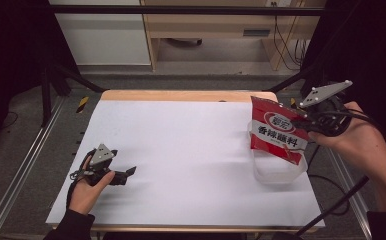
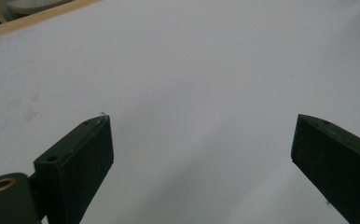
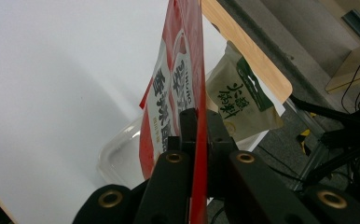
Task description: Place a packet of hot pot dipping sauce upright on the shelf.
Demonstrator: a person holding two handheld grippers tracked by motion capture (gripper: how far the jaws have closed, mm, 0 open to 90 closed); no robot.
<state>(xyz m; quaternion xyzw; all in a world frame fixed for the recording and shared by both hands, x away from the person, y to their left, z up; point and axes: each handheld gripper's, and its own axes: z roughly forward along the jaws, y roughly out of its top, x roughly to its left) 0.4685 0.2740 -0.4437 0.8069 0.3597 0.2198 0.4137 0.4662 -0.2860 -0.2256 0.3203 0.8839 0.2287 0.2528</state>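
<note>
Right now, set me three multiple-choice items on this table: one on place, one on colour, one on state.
1. Where is the clear plastic container?
A. the table's right side
B. the left edge
C. on the floor

2. What colour is the printed sauce packet in the right gripper?
A. blue
B. red
C. yellow

3. How stands the left gripper?
A. shut on a packet
B. open, holding nothing
C. shut, holding nothing

A: it sits under the held packet at the right.
B: red with a white band.
B: its jaws stand wide apart over white table.

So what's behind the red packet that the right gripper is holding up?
Behind the red packet sits a beige-and-green sachet, with the clear plastic tub below. The packet covers the sachet's near edge.
</note>
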